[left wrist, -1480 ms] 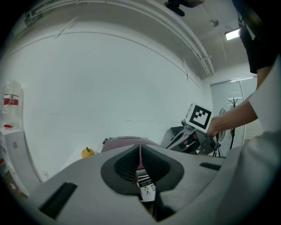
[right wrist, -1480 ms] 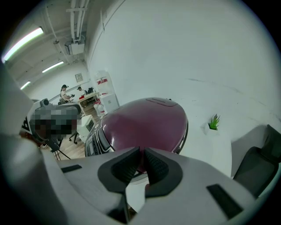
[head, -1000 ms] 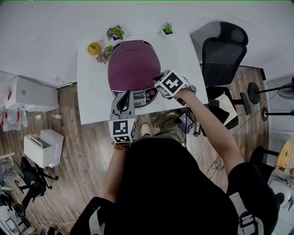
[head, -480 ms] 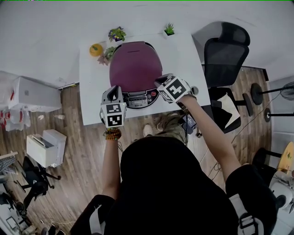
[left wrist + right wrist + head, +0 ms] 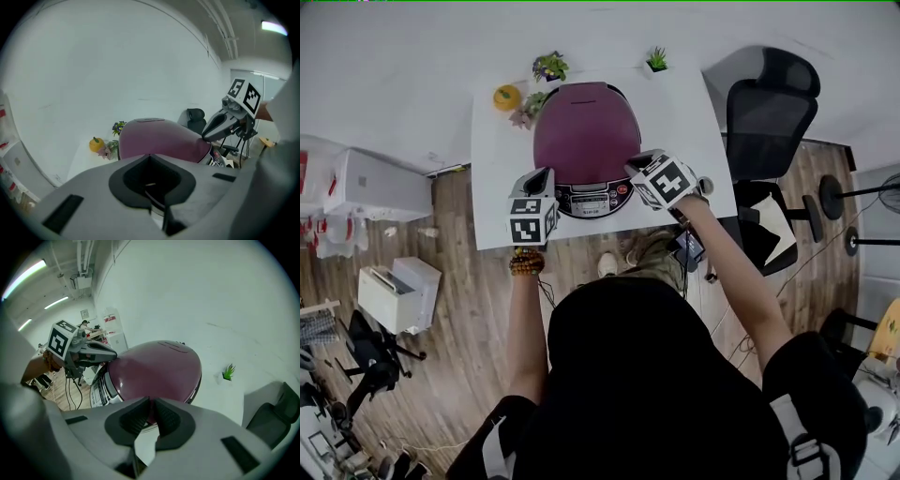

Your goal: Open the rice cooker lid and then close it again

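Fruit [image 5: 96, 144] by cooker [image 5: 159, 138]: left gripper view

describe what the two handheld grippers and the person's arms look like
Both the left gripper and the right gripper are grey two-jaw tools with black pads, each carrying a white cube with black square markers. The person wears a black top, no sleeves over the forearms, and a brown bead bracelet on the left wrist.
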Demonstrator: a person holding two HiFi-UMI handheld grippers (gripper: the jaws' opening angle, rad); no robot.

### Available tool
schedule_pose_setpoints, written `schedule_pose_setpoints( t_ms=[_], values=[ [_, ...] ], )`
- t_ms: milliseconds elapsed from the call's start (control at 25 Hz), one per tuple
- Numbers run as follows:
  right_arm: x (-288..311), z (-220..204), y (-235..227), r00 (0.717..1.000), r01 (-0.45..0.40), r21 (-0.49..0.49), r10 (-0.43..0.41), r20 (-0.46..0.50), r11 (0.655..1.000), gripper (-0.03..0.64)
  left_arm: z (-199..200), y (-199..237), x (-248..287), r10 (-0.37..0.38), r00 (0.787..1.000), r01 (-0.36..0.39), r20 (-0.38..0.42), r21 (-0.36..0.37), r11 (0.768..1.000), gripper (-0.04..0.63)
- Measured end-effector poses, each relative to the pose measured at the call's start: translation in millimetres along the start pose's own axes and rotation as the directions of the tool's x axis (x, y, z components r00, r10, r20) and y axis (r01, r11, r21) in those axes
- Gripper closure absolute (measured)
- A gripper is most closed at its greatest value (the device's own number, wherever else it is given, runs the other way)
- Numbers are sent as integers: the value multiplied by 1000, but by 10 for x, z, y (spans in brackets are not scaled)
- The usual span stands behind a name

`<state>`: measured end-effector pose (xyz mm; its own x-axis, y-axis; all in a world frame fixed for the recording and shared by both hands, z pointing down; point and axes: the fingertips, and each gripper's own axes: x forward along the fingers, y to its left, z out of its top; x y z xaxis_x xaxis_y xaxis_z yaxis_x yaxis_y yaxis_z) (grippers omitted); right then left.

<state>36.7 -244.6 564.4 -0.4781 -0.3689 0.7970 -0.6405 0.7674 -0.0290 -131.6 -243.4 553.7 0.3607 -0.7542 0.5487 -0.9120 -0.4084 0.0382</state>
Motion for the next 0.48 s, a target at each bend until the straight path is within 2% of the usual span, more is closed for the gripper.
schedule_pose_setpoints(
  t_ms=[80, 160, 240, 320, 400, 480],
  values=[
    [-1, -8, -6, 1000, -21, 15, 21, 15, 1000, 571, -3, 6, 2, -16, 1000, 16, -7, 0, 1000, 572],
    [-8, -11, -5, 998, -55, 46, 53, 36, 997, 571, 15, 38, -28, 18, 1000, -17, -13, 36, 999, 572],
    [-49, 24, -32, 996, -57, 63, 52, 71, 996, 571, 108, 70, -94, 50, 998, -51, 23, 40, 998, 572],
    [-154, 160, -94, 990, -13, 41, 7, 140, 999, 569, 271, 83, -191, 53, 995, -53, 88, 4, 999, 572],
    [-310, 381, -135, 971, 21, 29, -27, 238, 999, 569, 459, 91, -300, 59, 987, -57, 149, -13, 998, 572],
    [-503, 619, -153, 940, 42, 35, -51, 339, 999, 569, 654, 85, -403, 74, 977, -72, 201, -14, 997, 572]
  ],
)
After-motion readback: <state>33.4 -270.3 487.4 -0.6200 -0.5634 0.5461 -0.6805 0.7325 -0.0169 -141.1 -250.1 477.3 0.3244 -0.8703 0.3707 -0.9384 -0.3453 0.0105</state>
